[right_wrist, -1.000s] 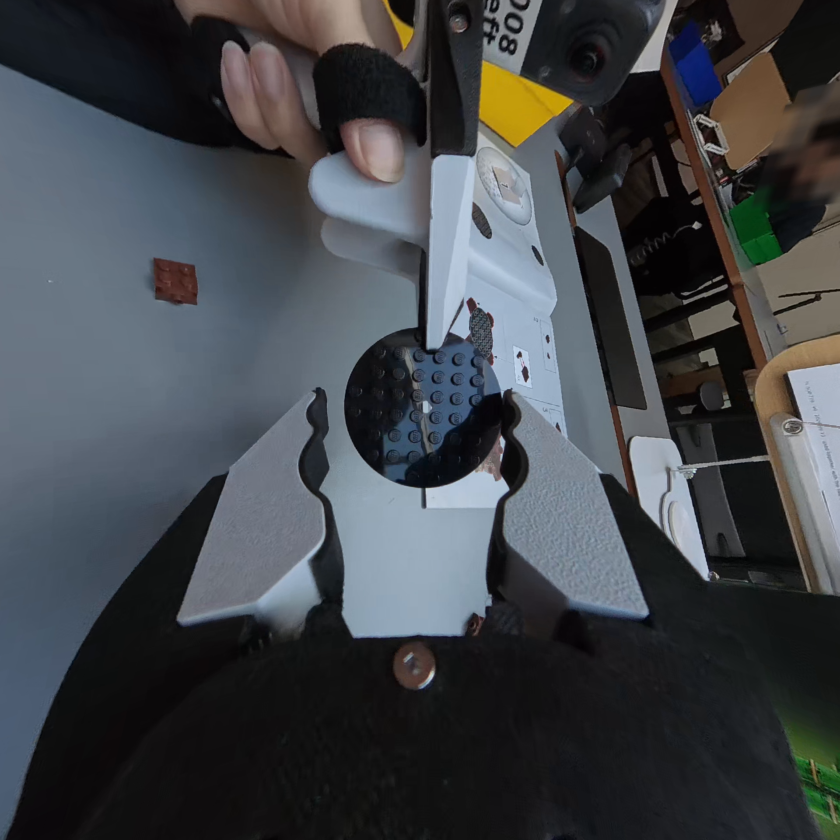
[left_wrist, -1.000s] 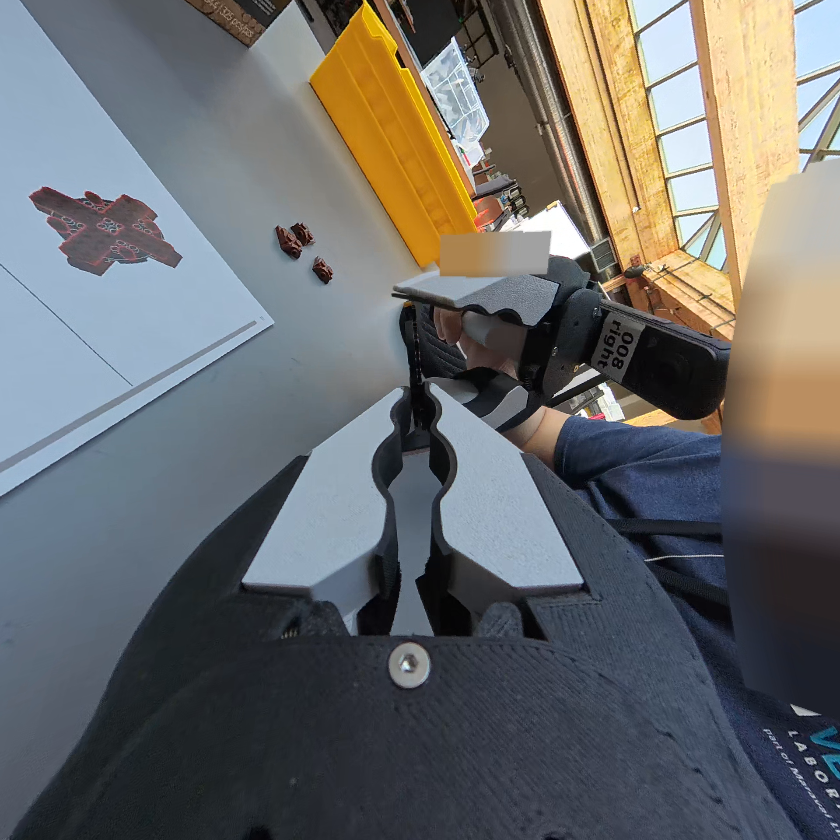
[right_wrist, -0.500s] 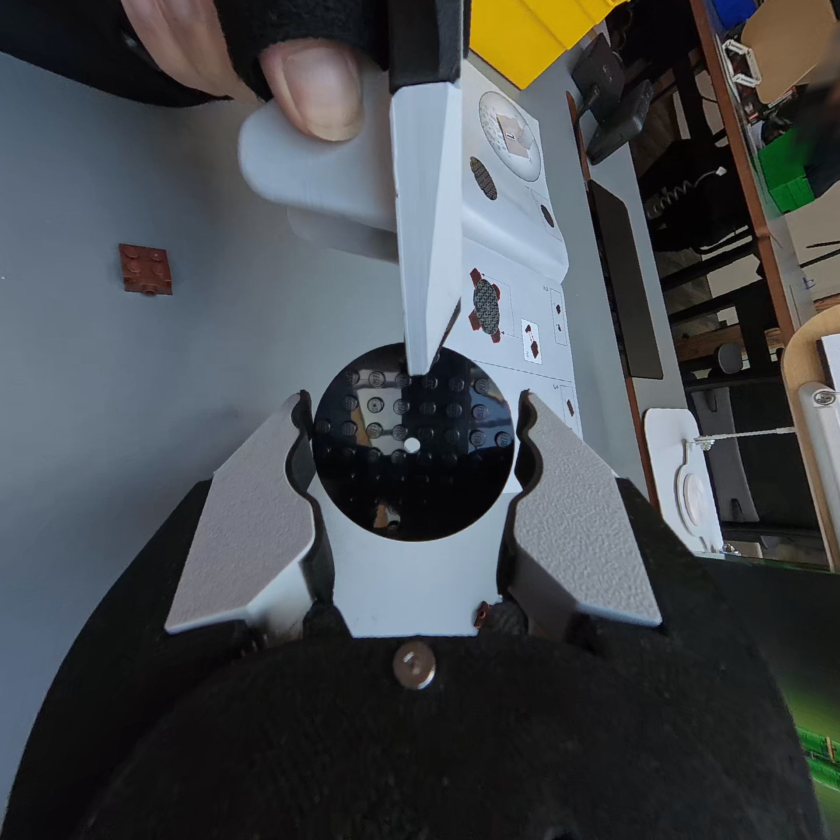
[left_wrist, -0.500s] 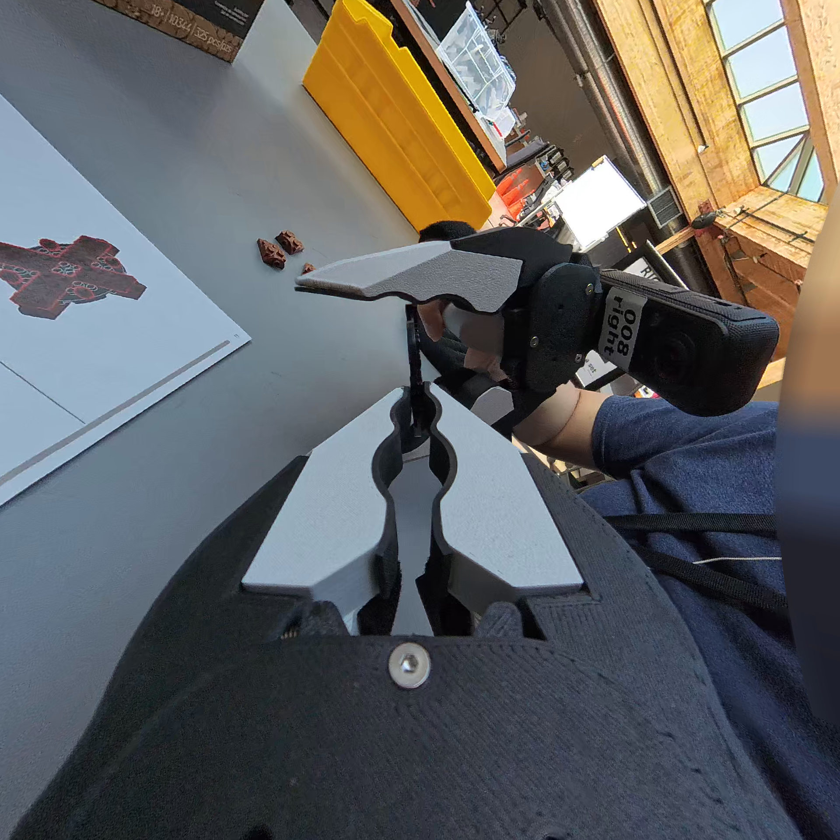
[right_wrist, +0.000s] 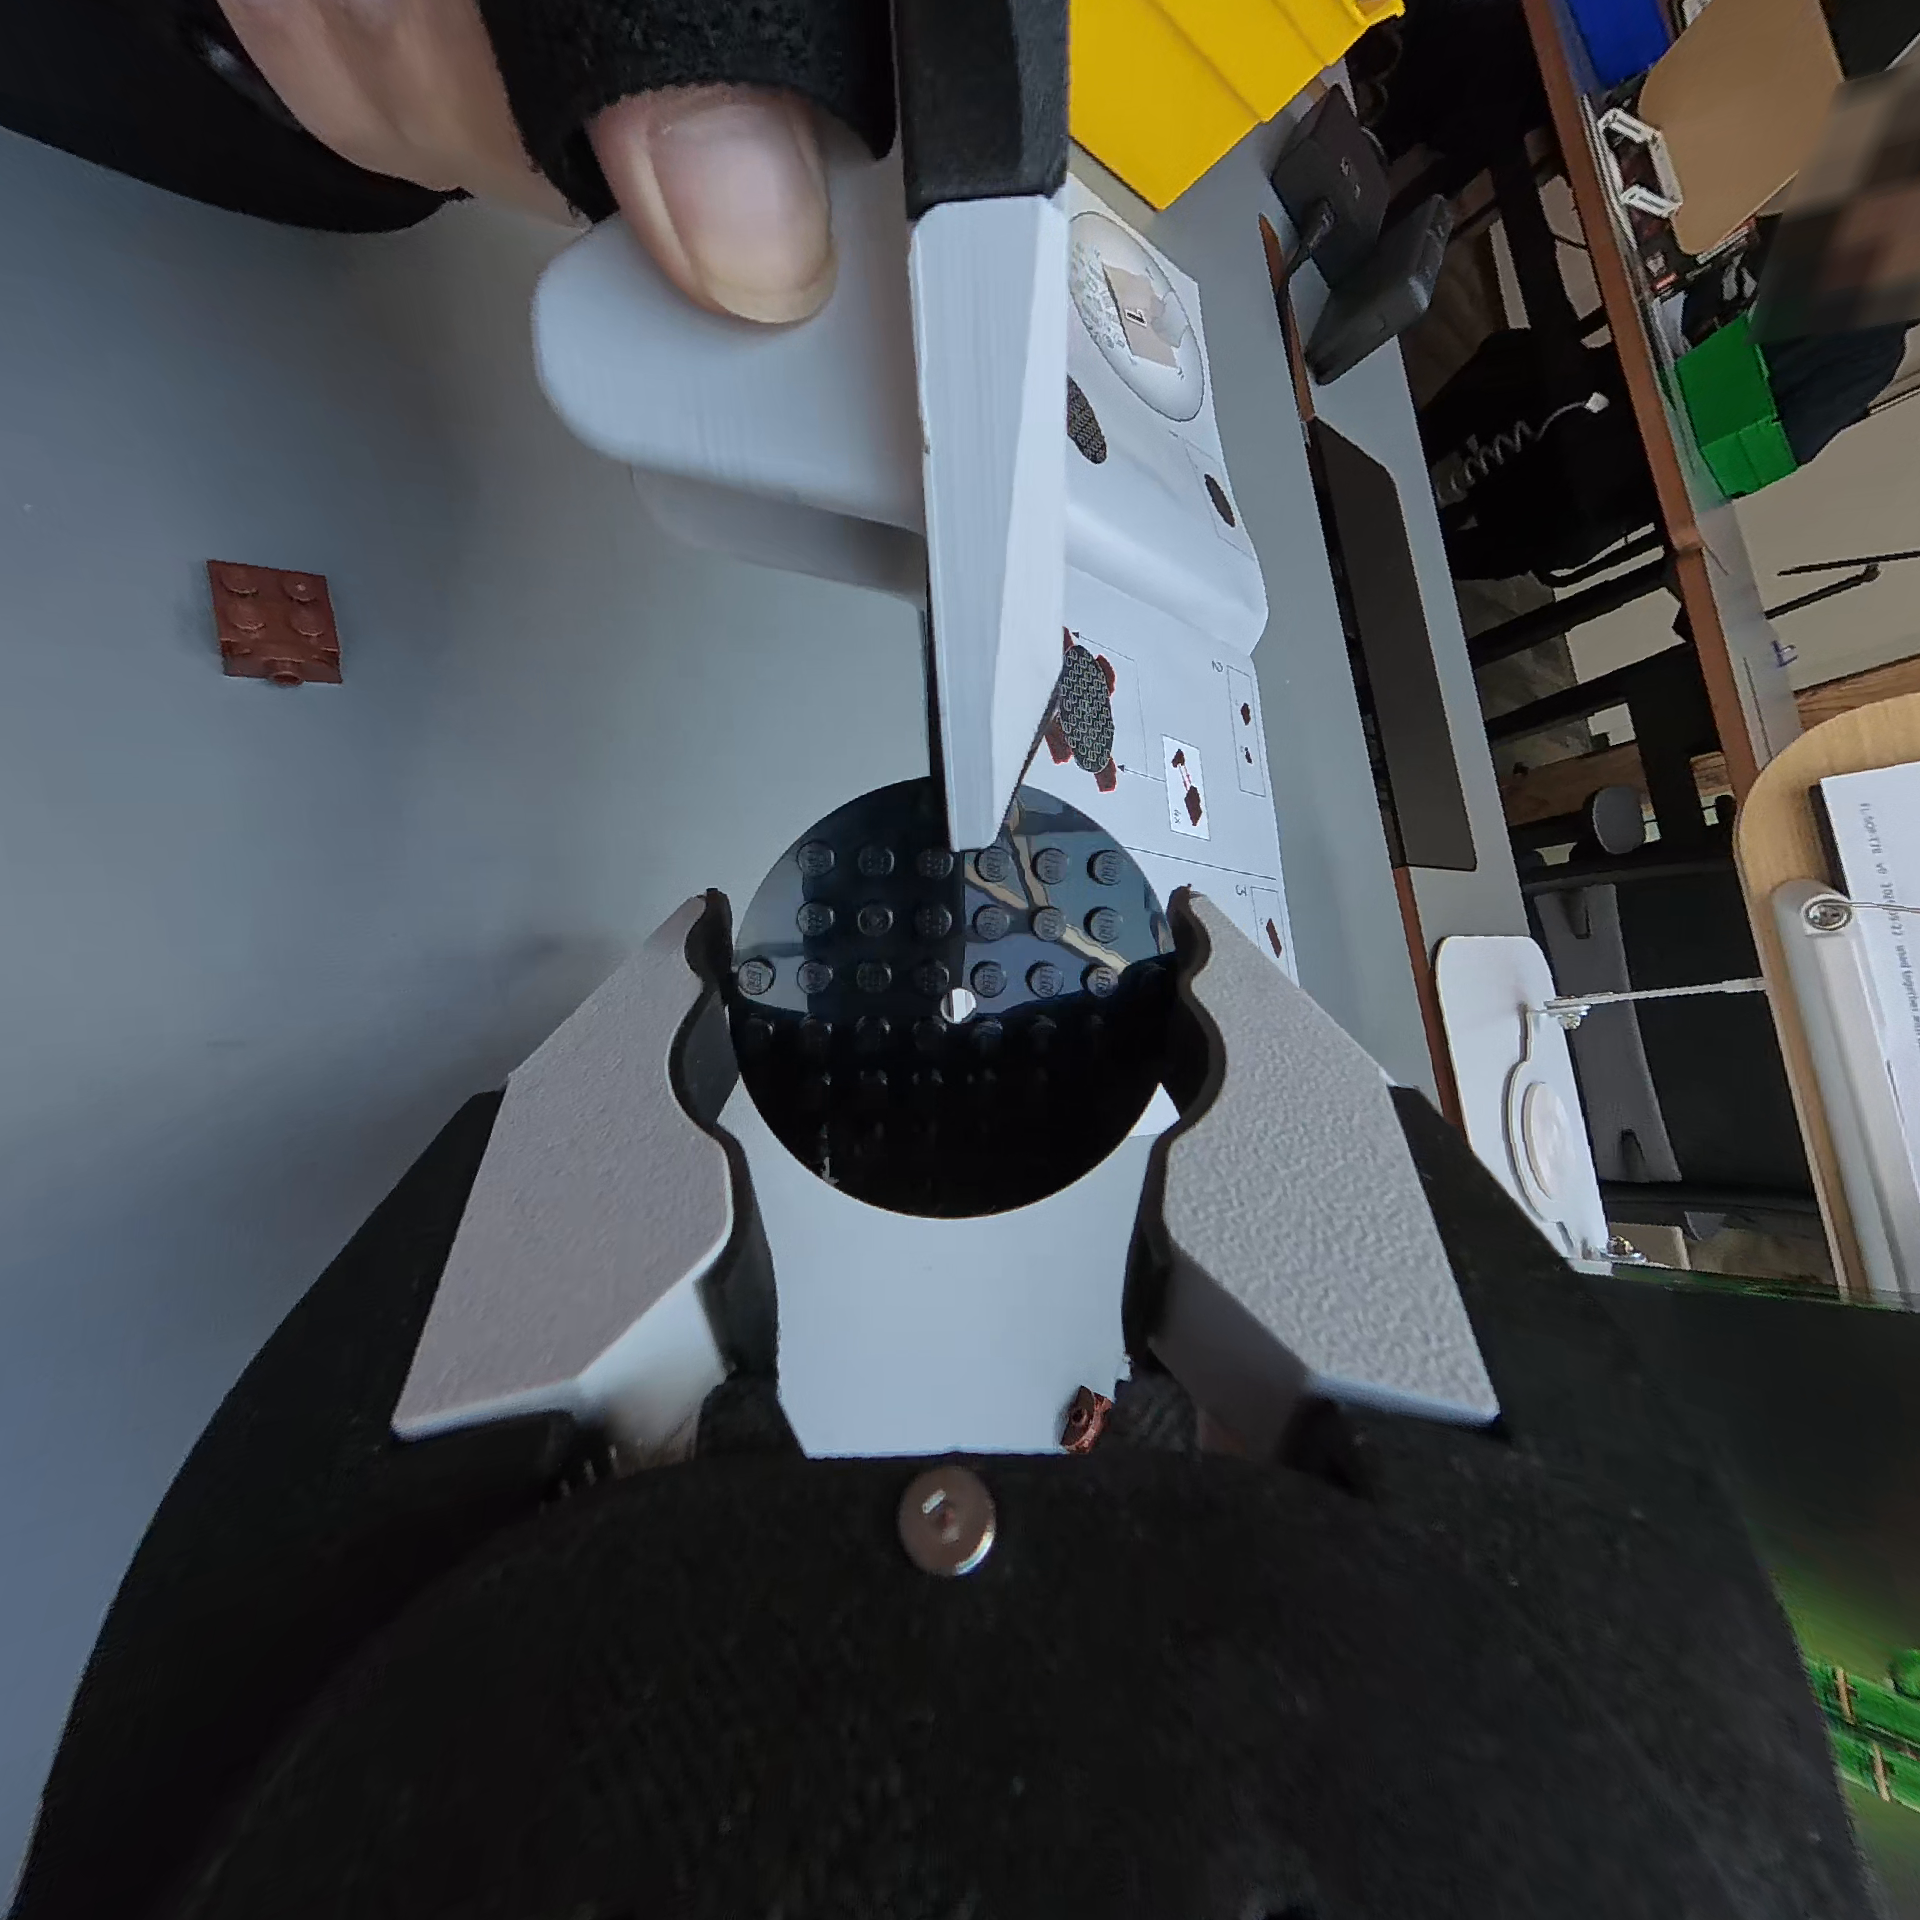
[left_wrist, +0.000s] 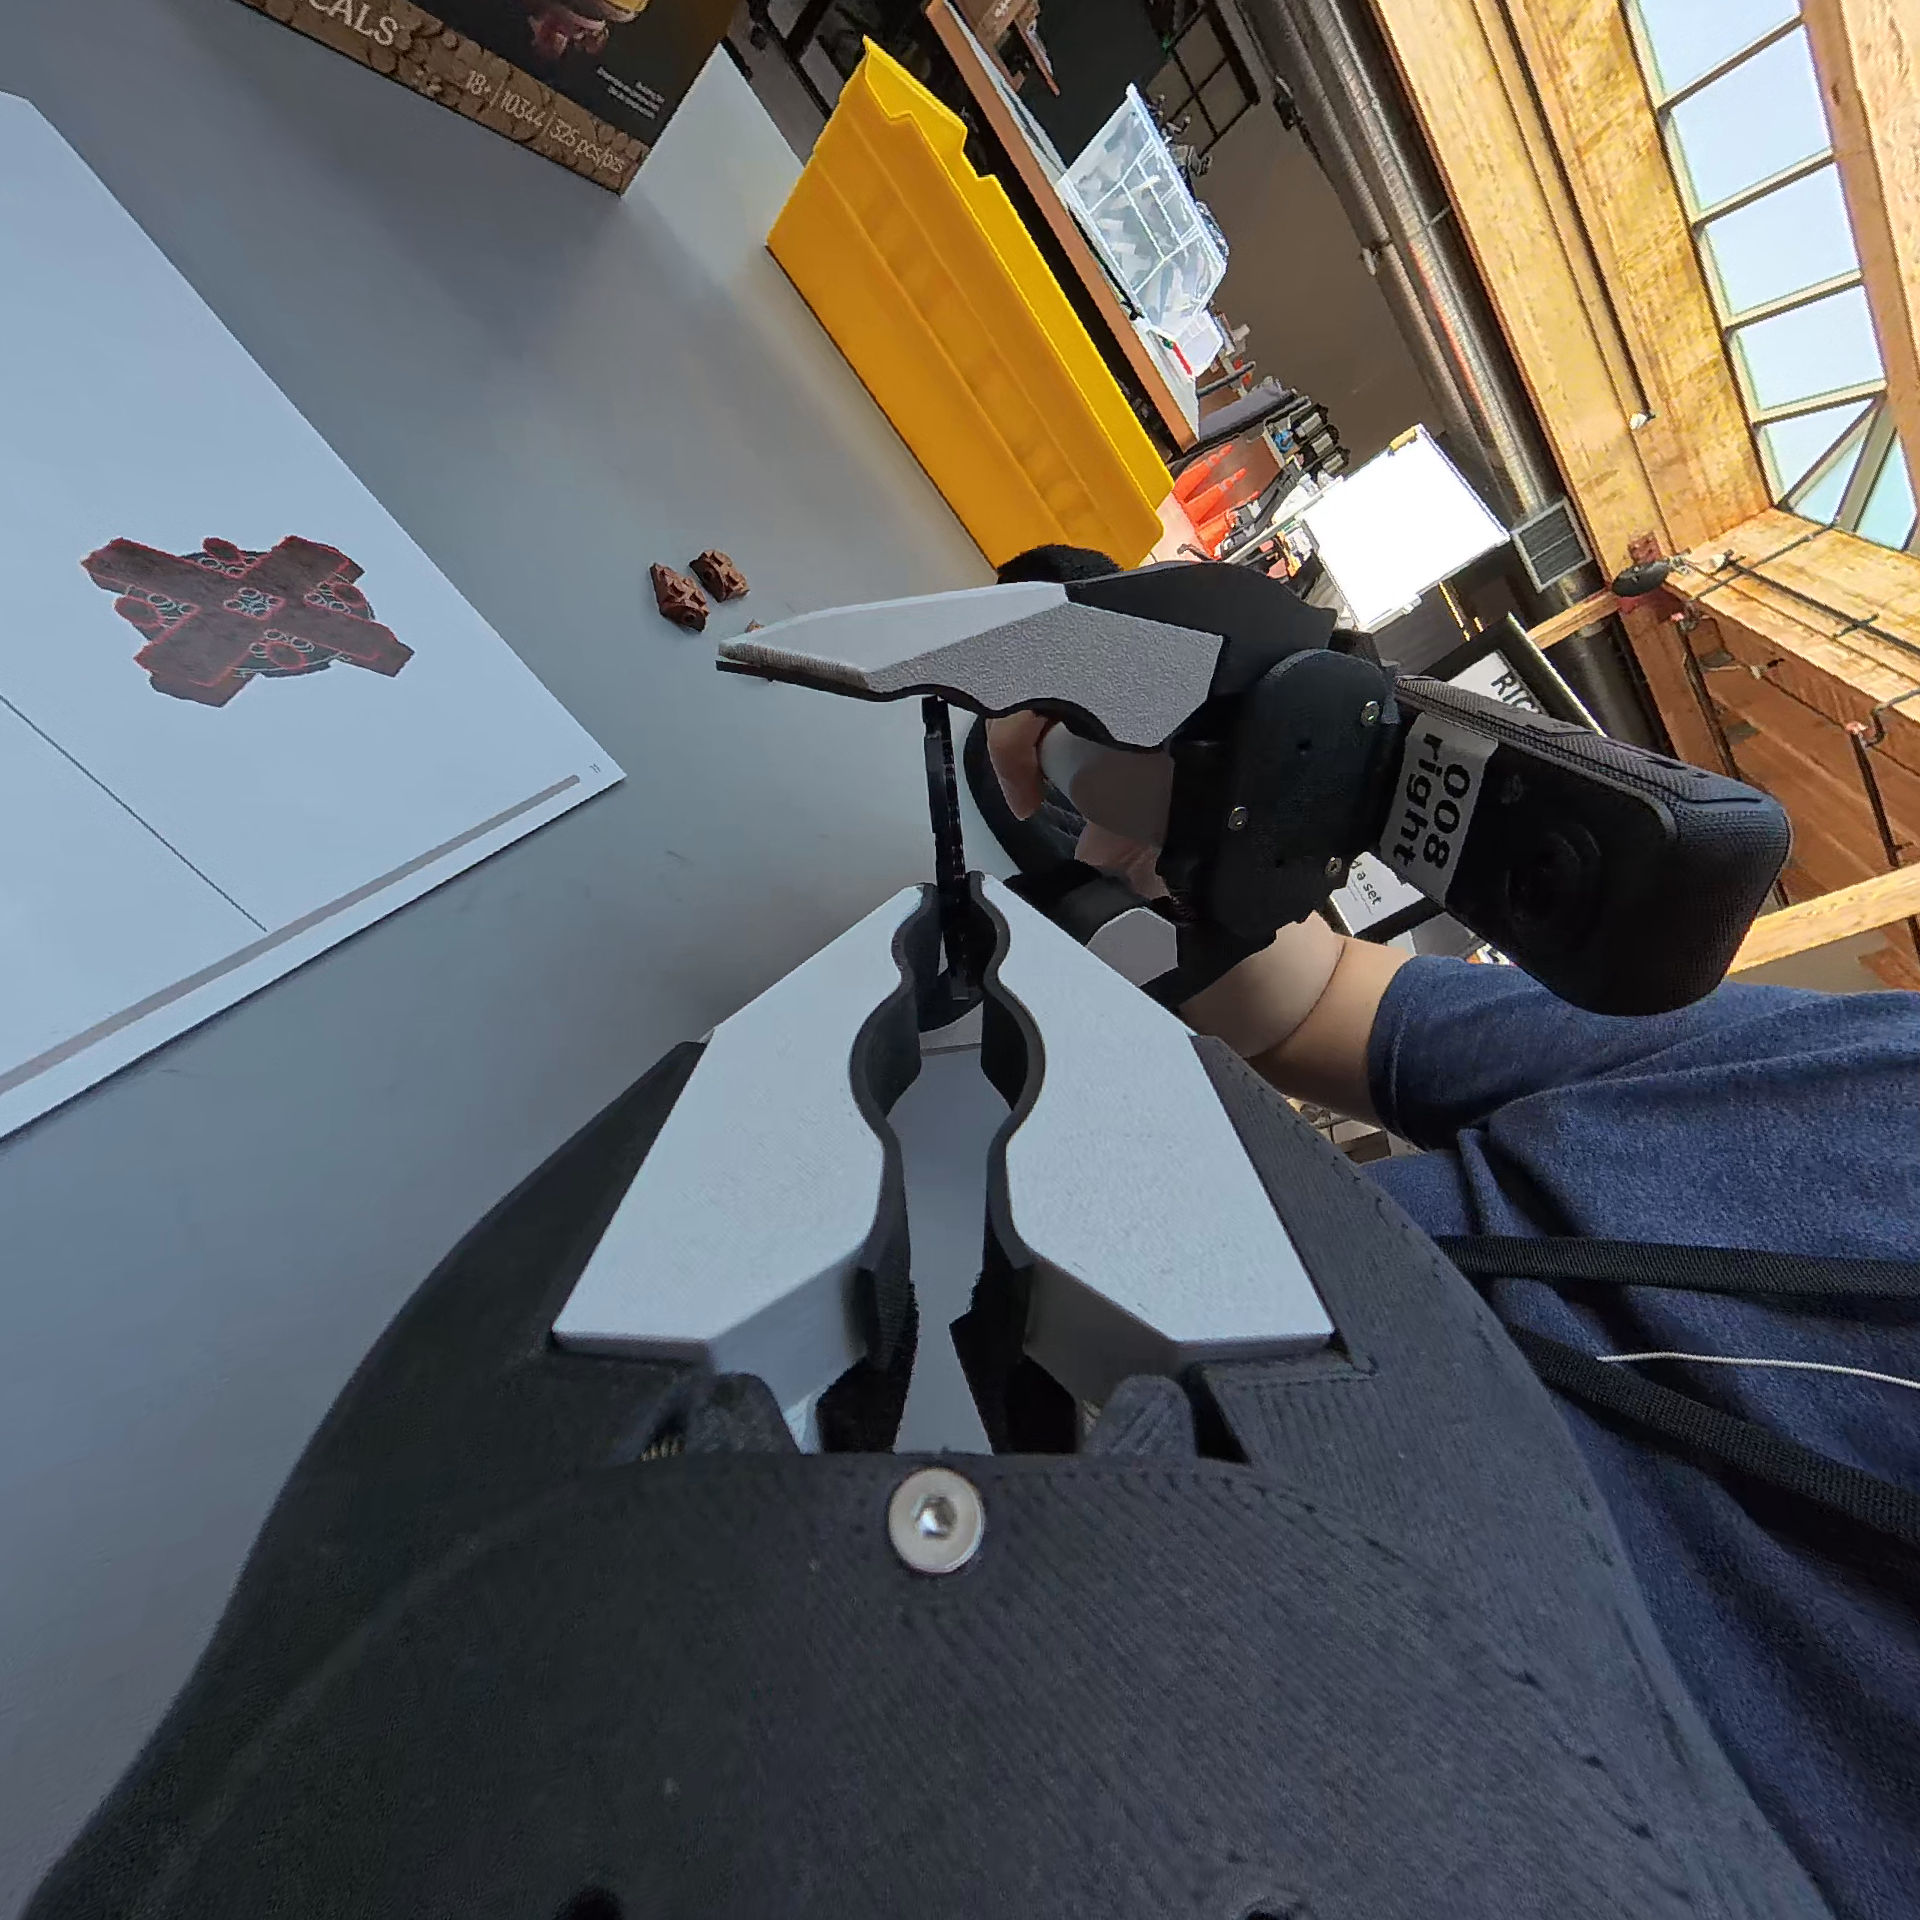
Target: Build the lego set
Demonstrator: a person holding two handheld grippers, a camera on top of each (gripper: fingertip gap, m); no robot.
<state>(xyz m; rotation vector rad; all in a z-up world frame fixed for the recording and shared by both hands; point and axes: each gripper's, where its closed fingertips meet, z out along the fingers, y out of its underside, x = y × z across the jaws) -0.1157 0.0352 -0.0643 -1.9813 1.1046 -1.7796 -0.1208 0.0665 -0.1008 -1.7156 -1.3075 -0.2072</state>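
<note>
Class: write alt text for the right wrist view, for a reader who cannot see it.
A round black studded plate sits between the right claw's spread fingers, its far edge pinched by the left claw. A brown square plate lies on the grey table.

We see two wrist cams, both v. close over the grey desk. Left cam faces along the desk toward its far edge; right cam faces opposite. Shared: round black studded plate, edge-on in left cam.
</note>
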